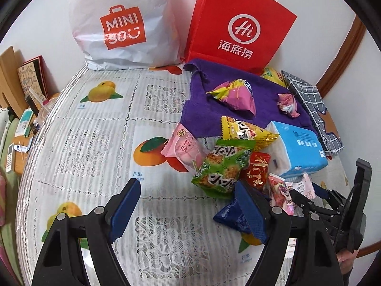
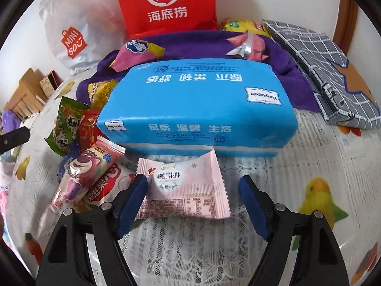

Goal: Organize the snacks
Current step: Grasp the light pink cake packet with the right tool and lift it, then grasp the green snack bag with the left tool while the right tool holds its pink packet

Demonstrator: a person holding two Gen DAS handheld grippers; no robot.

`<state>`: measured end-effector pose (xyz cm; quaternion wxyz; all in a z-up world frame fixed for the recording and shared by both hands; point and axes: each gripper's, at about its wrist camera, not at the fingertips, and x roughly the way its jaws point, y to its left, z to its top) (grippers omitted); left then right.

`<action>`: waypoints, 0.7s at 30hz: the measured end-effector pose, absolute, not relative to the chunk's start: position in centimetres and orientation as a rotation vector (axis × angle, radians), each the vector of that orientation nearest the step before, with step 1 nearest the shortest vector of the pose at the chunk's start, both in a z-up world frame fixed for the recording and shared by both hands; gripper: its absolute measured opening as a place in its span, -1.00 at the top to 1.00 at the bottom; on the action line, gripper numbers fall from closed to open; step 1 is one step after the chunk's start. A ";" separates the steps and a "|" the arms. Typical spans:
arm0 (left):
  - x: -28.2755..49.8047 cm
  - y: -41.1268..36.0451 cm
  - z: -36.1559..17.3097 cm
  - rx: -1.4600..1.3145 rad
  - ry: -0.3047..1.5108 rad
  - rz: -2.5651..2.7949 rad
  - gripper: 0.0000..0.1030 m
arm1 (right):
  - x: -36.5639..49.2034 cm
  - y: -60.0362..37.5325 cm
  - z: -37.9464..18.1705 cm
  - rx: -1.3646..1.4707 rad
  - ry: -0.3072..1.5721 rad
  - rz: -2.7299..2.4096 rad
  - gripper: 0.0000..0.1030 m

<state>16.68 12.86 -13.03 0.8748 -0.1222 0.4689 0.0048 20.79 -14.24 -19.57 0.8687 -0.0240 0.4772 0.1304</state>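
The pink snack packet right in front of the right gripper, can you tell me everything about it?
The pink snack packet is a flat, pale pink wrapper that looks like plastic, with zigzag side edges, a white round label with Chinese writing and small printed text below. It looks sealed. It lies flat on the lacy tablecloth, its far edge against the blue tissue pack. The right gripper is open around it; whether a finger touches it is unclear.

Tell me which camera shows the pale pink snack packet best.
The right wrist view: the pale pink snack packet lies flat and fully readable between the open right gripper fingers, just before the blue tissue pack. The left wrist view shows only the packet's corner, beside the tissue pack.
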 end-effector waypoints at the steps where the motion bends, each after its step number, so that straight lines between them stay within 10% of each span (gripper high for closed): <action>1: 16.8 13.0 -13.2 -0.256 0.980 0.014 -0.56 | 20.8 -14.2 -19.6 -0.062 0.995 0.270 -0.51; 9: 18.2 12.9 -13.7 -0.265 0.978 0.014 -0.55 | 19.5 -14.6 -19.3 -0.122 0.963 0.326 0.44; 21: 21.6 8.5 -16.5 -0.205 1.052 -0.085 -0.31 | 18.4 -19.4 -19.1 -0.019 0.965 0.272 0.53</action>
